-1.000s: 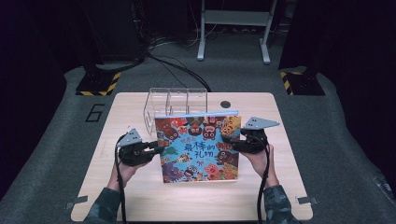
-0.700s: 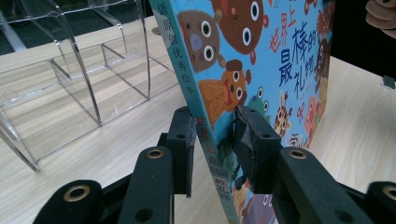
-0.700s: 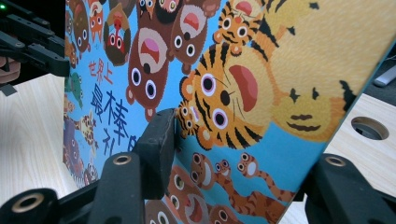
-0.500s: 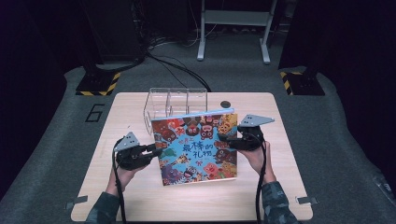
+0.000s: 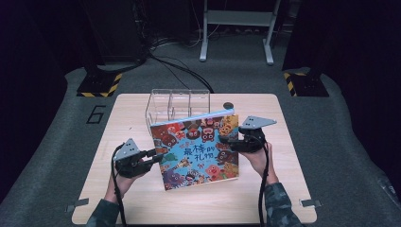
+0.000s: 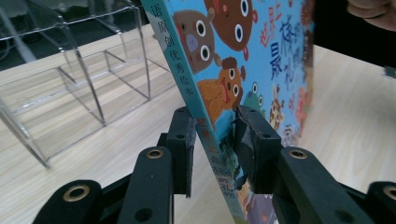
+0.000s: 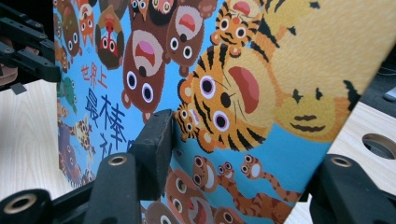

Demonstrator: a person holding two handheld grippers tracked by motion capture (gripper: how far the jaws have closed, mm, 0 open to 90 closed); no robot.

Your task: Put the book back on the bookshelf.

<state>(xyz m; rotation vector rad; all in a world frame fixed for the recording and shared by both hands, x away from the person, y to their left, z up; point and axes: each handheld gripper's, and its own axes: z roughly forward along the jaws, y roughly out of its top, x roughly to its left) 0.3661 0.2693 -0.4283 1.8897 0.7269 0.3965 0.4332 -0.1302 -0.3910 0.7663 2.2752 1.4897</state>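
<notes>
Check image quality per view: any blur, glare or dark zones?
High view: table evenly lit, surroundings nearly black, book slightly soft. Left gripper view: book spine sharp, clear rack shows thin glints, far cover blurs. Right gripper view: cover close and soft, tongs' foreground dark.

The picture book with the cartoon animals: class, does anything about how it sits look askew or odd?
Yes. The colourful cartoon-animal picture book stands tilted off the wooden table, its top leaning towards the clear plastic organiser. The left gripper clamps its spine edge; the right gripper has been opening, its jaws loose around the other edge.
</notes>
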